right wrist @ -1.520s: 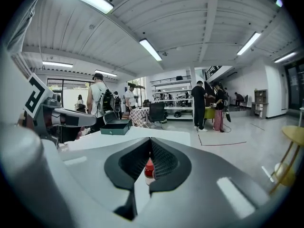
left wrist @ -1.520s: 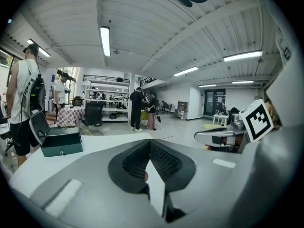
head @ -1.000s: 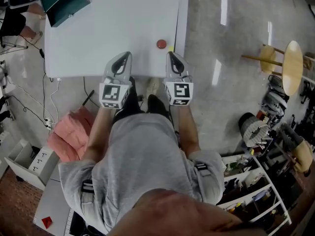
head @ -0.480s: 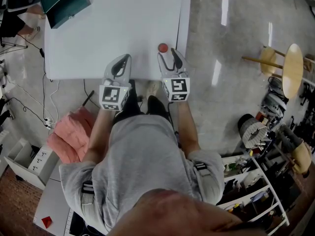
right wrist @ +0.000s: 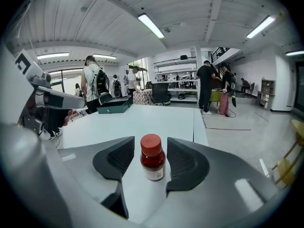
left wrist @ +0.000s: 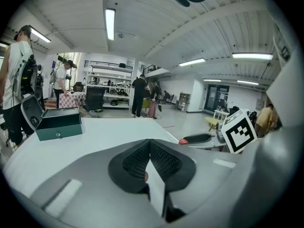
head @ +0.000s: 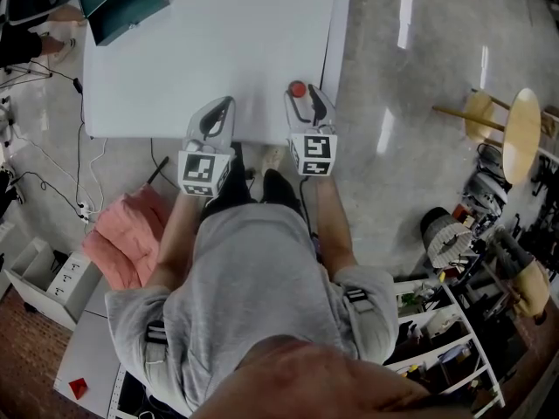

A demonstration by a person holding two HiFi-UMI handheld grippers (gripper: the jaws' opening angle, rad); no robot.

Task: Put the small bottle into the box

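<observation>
Has just spread the right claw (right wrist: 151, 147), released, around the untouched small bottle (right wrist: 152, 161); holds left claw (left wrist: 149, 151) clenched; ready to grasp.

White table (head: 175, 51), pink bundle (head: 122, 243) on the floor, round wooden stool (head: 521, 133), cluttered white shelving (head: 454, 297)

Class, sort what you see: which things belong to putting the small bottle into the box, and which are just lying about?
Job: small bottle, green box, white table.
Lying about: pink cloth, round stool, storage shelves.
</observation>
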